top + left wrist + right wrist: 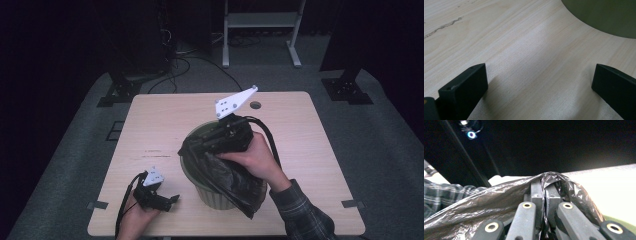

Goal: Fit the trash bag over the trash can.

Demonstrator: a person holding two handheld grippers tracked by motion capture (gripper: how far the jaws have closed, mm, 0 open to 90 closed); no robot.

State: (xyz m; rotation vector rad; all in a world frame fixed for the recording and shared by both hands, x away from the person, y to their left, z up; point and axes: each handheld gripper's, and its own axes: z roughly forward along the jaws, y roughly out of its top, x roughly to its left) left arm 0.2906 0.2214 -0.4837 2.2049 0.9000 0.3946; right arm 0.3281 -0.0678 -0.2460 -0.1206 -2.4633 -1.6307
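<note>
My right gripper (202,145) sits over the mouth of the green bin (212,197), jaws pressed together on a fold of the black bin bag (235,180); in the right gripper view the plastic (486,197) is pinched between the two pads and drapes back over them on both sides. My right hand (255,160) holds this gripper from the near side, its grey three-cornered plate (235,102) pointing away from me. Below and on my side of the clamped jaws, the bag spills over the bin's rim and hangs down the outer wall towards my plaid sleeve (302,212); a strip of the bin's rim (197,131) shows bare just on the far side of the jaws. What lies inside the bin cannot be told, as the bag and gripper cover its opening. My left gripper (170,200) rests low on the wooden table (150,125), well to the left of the bin, held in my left hand (137,217); its jaws stand wide apart with bare tabletop (531,62) between them, and the bin's curved green wall (604,15) lies ahead of them, apart from both pads.
</note>
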